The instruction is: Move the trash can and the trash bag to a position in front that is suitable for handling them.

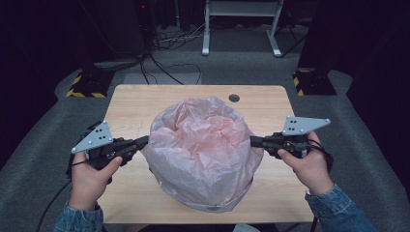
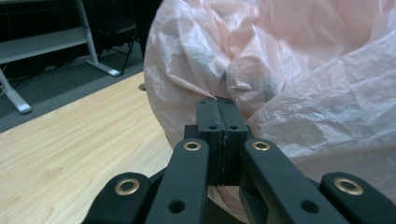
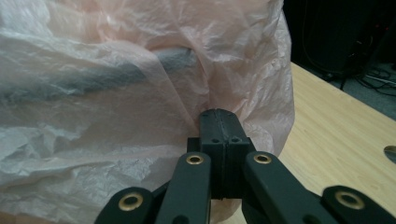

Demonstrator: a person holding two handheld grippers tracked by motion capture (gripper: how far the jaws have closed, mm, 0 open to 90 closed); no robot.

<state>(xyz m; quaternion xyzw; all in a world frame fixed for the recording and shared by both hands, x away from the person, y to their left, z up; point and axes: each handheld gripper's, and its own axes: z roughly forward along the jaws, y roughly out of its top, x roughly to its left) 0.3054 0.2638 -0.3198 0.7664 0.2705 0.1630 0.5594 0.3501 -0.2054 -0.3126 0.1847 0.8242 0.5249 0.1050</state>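
We see a pink plastic bag [image 1: 203, 150] draped over something hidden, its dark rim faintly showing through in the right gripper view. The left hand-held gripper [image 1: 144, 141] and right hand-held gripper [image 1: 253, 140] are each clamped on the film at opposite sides. The wooden surface [image 1: 130, 104] lies bare towards its far edge; dim grey carpet [image 1: 232, 63] lies beyond.

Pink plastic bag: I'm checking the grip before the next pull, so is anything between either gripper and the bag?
Nothing visible. The left gripper and the right gripper each have their jaws closed right at the film of the pink plastic bag, on opposite sides of it.
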